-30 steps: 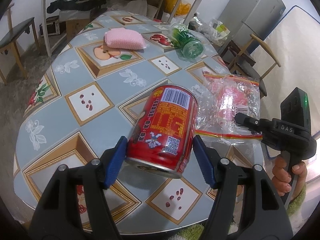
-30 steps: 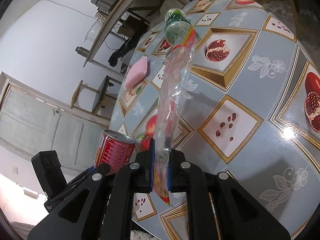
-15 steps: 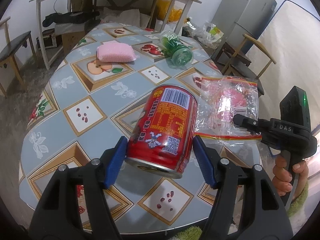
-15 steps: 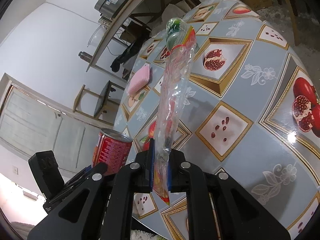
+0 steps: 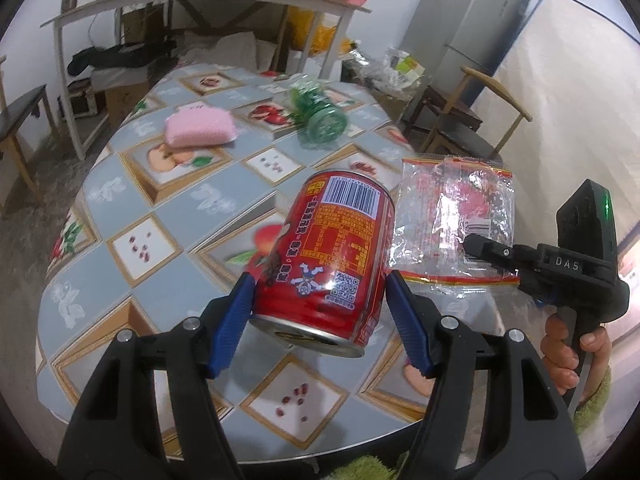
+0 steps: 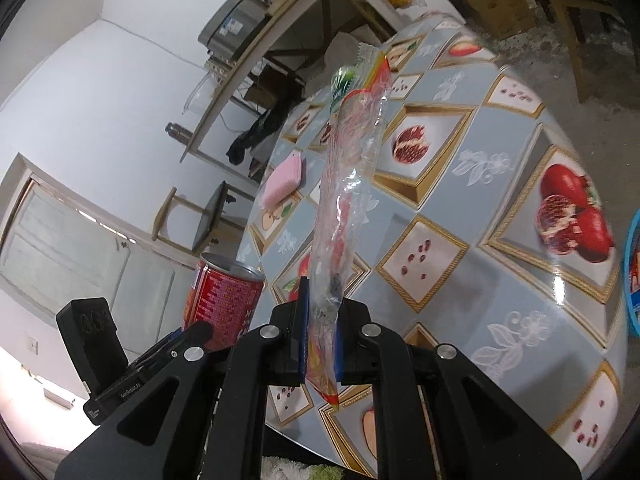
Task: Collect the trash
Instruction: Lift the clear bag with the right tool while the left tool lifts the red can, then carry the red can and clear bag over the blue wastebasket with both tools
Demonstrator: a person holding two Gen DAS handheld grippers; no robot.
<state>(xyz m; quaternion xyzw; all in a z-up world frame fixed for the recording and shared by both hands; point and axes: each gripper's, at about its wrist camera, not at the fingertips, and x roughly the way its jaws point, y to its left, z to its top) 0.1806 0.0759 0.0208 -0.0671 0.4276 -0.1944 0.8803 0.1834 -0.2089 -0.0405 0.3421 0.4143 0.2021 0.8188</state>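
Your left gripper (image 5: 320, 312) is clamped across the red can (image 5: 332, 256), tilted and clear of the table (image 5: 160, 208) near its front edge, ready to carry off. Your right gripper (image 6: 322, 340) pinches 1 clear wrapper (image 6: 348, 184), its blue pads nearly together on the film. Compared with 1 second ago, both loads ride higher and further back; the green bottle (image 5: 320, 118) and pink sponge (image 5: 200, 130) look farther away.

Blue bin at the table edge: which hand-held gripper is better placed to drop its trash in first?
Right, probably. The right hand-held gripper pinches the plastic wrapper, and the blue bin shows only in its view. The left hand-held gripper holds the red can.
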